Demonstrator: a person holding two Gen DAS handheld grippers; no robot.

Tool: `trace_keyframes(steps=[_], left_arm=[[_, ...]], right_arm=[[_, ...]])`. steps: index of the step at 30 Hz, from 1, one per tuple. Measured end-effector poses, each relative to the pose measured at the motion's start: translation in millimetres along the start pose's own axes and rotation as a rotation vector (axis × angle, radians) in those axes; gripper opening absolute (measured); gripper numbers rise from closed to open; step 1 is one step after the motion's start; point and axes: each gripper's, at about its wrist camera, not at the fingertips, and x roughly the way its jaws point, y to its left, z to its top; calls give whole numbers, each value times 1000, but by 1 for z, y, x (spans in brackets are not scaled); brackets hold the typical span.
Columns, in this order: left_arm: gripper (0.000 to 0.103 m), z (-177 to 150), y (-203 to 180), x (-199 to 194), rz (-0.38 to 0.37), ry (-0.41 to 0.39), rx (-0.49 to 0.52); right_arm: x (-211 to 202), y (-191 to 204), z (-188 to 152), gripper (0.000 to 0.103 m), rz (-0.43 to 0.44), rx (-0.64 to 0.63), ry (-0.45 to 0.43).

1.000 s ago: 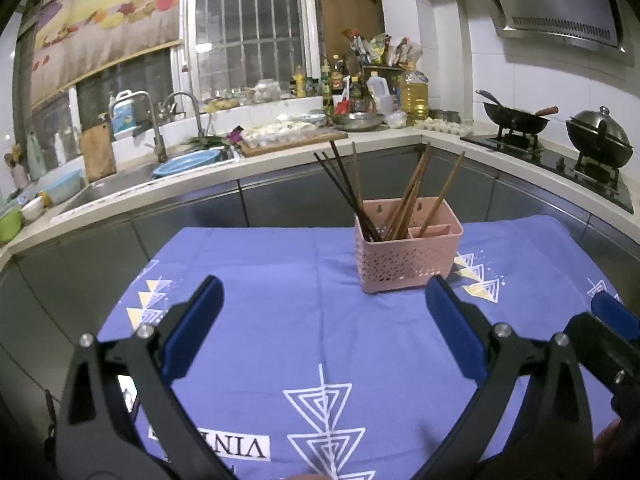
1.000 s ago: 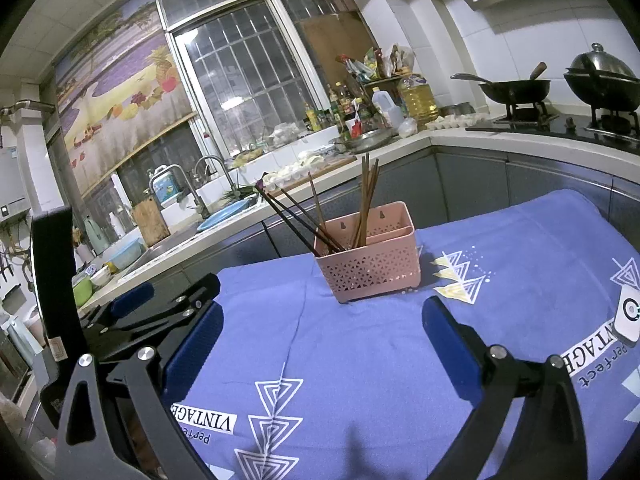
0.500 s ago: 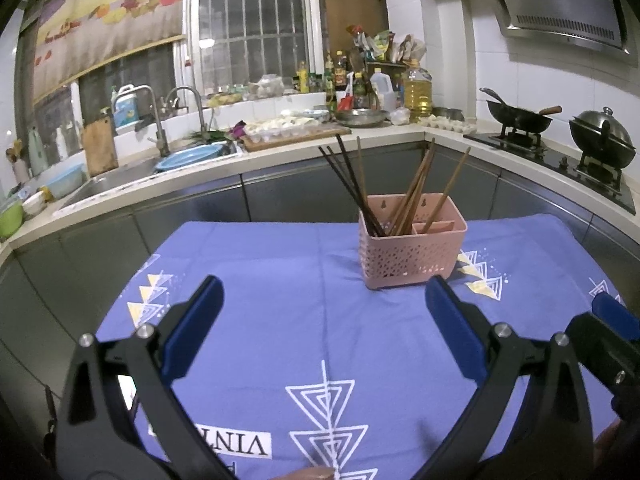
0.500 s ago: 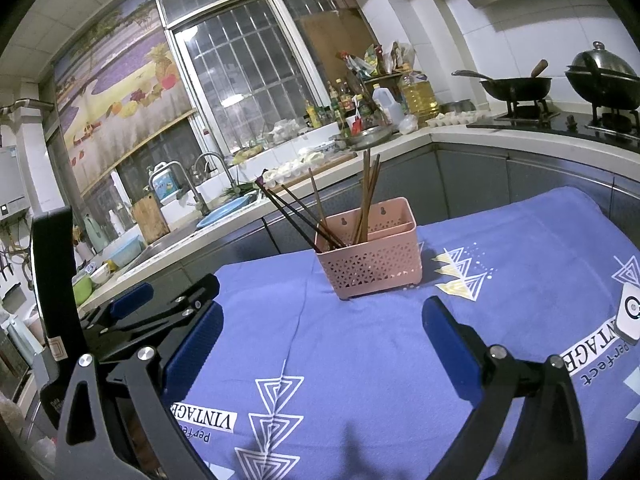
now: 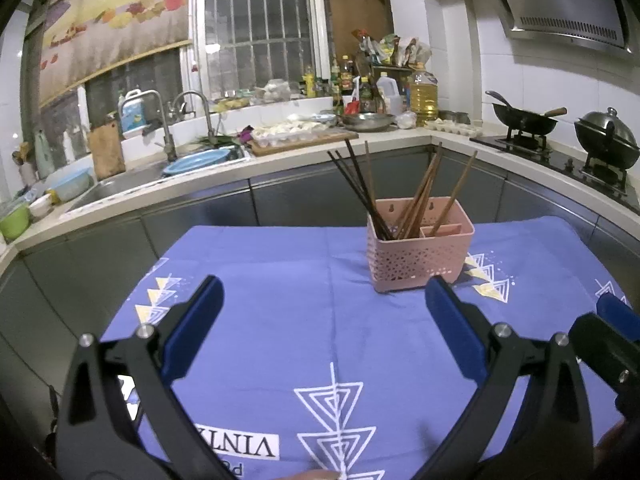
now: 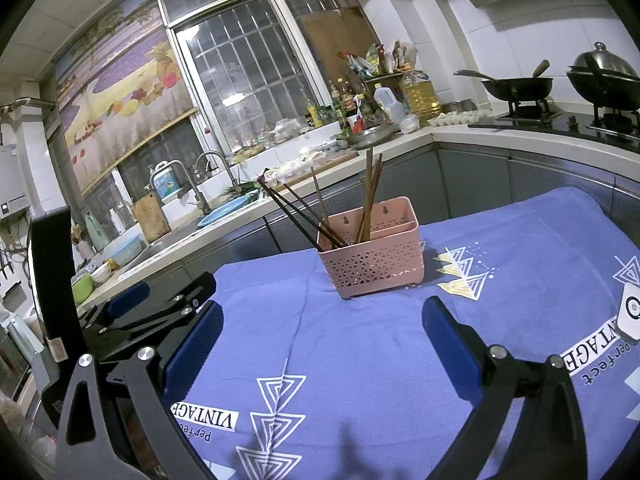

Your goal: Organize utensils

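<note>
Cloth [image 5: 280, 280] is spread over the table. Basket [image 5: 418, 254] stands on it, far side, with chopsticks [image 5: 416, 200] upright inside. Left gripper [image 5: 322, 312] and right gripper [image 6: 320, 332] are held wide open, empty, above the cloth.

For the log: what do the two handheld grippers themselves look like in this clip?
Both match: the left gripper and right gripper each have two black plastic arms with triangular cut-outs and silver screw heads, tipped with flat blue pads. In the right wrist view, the left gripper's black body carries a small label. No cables or sleeves show.
</note>
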Motion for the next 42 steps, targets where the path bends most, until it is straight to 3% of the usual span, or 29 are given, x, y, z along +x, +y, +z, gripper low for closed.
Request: trace_keyframes(steps=[42], left_arm=[[97, -8, -7, 1, -46, 49, 32]], right_arm=[[4, -2, -4, 98, -11, 2, 4]])
